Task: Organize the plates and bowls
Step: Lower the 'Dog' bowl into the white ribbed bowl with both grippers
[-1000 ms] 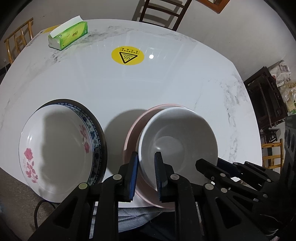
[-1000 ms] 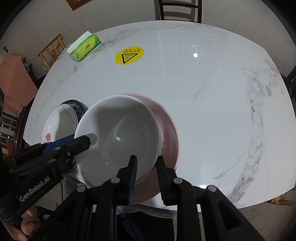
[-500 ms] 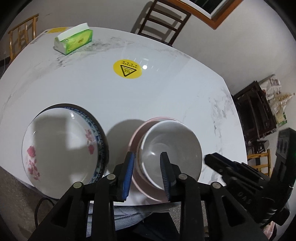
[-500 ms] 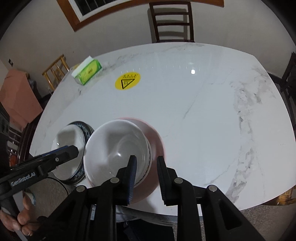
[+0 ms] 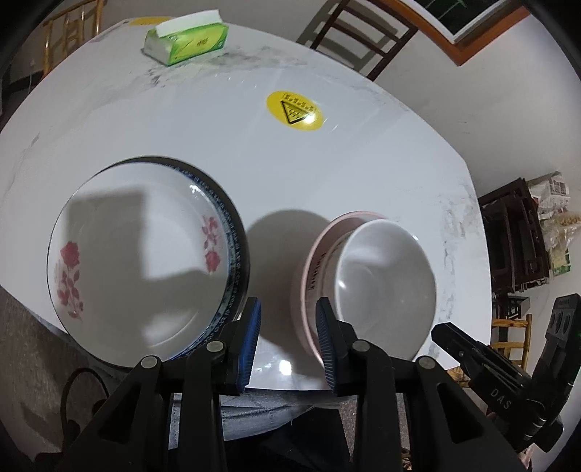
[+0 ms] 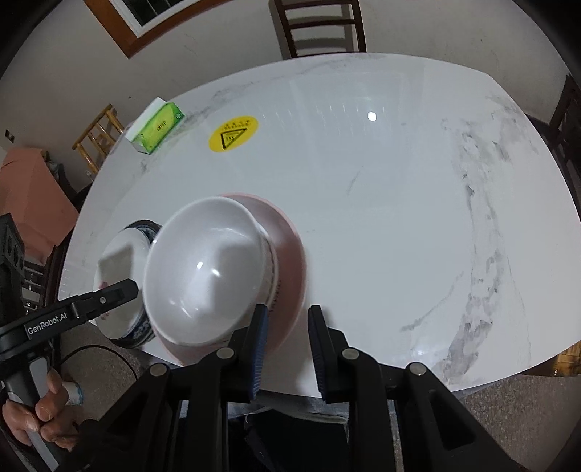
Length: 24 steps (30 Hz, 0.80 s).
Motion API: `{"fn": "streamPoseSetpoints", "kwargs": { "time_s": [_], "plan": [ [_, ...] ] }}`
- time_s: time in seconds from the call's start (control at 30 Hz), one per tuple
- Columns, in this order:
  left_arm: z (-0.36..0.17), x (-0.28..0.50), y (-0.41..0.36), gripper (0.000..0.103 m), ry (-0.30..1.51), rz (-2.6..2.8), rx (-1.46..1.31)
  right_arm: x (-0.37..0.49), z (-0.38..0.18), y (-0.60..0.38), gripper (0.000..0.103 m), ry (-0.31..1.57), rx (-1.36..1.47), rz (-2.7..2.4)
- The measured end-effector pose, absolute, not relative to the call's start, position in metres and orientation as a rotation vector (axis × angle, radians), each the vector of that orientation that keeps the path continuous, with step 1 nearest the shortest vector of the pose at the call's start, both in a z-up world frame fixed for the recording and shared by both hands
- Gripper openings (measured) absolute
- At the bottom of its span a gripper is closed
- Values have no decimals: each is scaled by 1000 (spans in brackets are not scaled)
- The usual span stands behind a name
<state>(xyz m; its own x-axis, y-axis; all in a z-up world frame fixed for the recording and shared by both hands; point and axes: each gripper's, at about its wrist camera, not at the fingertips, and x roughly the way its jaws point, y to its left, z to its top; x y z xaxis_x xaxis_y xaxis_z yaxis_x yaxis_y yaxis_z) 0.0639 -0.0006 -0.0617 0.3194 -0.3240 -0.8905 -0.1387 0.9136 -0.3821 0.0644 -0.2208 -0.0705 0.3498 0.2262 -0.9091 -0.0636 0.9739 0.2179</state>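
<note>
A white bowl (image 5: 388, 283) sits stacked in other bowls on a pink plate (image 5: 301, 276) near the table's front edge; it also shows in the right wrist view (image 6: 207, 276), with the pink plate (image 6: 290, 254) under it. To its left a white plate with red flowers (image 5: 138, 261) lies on a blue-rimmed plate (image 5: 238, 254). My left gripper (image 5: 287, 337) is open and empty, above the gap between the two stacks. My right gripper (image 6: 287, 345) is open and empty, just in front of the pink plate's rim.
The white marble table (image 6: 381, 199) carries a green tissue box (image 5: 185, 38) at the far left and a yellow warning sticker (image 5: 294, 110). Wooden chairs (image 6: 319, 27) stand around it. The left gripper also shows in the right wrist view (image 6: 109, 296).
Both grippers have let go of the white bowl, opened and pulled back and up. The bowl now rests in the stack on the pink plate.
</note>
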Motion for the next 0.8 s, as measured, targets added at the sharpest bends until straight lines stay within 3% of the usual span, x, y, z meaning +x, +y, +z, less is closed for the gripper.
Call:
{"fn": "streamPoseSetpoints", "kwargs": {
  "time_s": [0.8],
  "plan": [
    [-81,79,-12,22,1276,-131,-422,85,-105,-217,23,1274,155,127]
  ]
}}
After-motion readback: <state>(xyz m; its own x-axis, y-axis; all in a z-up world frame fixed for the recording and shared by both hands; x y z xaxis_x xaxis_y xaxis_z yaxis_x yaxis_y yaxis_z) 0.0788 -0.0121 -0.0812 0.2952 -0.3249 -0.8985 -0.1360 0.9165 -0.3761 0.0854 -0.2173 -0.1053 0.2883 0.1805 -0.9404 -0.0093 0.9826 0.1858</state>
